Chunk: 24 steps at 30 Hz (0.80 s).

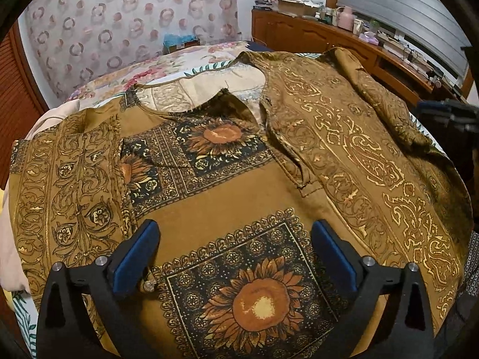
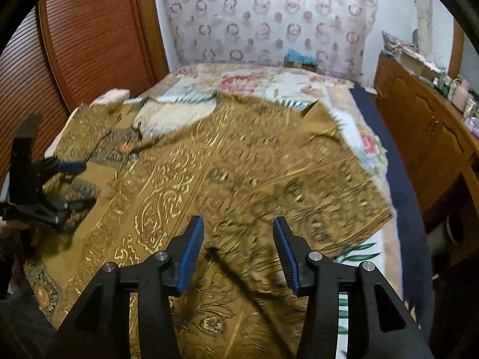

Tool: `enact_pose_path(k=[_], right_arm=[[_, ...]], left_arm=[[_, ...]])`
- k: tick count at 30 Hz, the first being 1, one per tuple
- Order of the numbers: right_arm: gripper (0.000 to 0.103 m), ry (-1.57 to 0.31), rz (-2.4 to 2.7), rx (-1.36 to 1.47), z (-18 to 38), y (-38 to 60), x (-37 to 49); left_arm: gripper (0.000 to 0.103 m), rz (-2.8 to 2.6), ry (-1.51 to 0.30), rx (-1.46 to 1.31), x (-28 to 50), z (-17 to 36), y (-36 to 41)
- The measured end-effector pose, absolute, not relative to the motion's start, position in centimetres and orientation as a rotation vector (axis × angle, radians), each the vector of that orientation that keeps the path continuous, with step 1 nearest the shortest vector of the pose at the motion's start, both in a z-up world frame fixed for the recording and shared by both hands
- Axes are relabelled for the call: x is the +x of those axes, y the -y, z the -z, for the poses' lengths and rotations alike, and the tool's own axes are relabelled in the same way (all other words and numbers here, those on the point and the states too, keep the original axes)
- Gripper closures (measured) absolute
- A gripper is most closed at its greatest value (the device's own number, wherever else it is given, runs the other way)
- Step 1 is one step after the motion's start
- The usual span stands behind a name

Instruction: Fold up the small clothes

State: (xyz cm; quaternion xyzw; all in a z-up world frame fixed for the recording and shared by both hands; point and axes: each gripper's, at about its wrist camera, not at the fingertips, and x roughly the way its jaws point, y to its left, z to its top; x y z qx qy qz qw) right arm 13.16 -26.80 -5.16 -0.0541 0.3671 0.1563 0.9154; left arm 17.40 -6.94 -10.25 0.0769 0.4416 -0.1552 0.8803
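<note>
A brown garment [image 1: 239, 185] with sunflower squares and gold paisley print lies spread on the bed. Its right side [image 1: 359, 149] is folded over the middle, gold paisley up. My left gripper [image 1: 235, 227] hovers open and wide over the lower sunflower square, with nothing pressed between its blue pads. In the right wrist view the same garment [image 2: 239, 155] looks blurred. My right gripper [image 2: 238, 221] is open above the folded fabric, its pads apart from the cloth. The left gripper [image 2: 74, 184] shows at the left edge of that view.
The bed carries a floral cover [image 2: 269, 80]. A wooden louvred wardrobe [image 2: 74, 45] stands on the left. A wooden dresser [image 1: 344, 39] with several small items runs along the right. A patterned curtain [image 1: 134, 15] hangs behind the bed.
</note>
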Motion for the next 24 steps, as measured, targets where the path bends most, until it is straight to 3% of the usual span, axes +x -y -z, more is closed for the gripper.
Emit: enact_pose_path(k=[11,21,23,24], right_arm=[[0.053,-0.79,-0.124,-0.049,6.3,33.0,14.6],[0.053,-0.83,-0.085,-0.056,8.0,32.8,16.9],[0.057,-0.825,-0.094,-0.07,7.9,32.4,16.9],[0.066,-0.821,-0.11,-0.07,7.8,32.3,17.0]], left_arm=[[0.001,0.324,-0.92,0.16,17.3,10.3,6.9],[0.001,0.325,-0.921,0.162,17.3,10.2,6.9],[0.001,0.33,-0.921,0.163,17.4,10.3,7.0],[0.001,0.333,-0.921,0.163,17.4,10.3,7.0]])
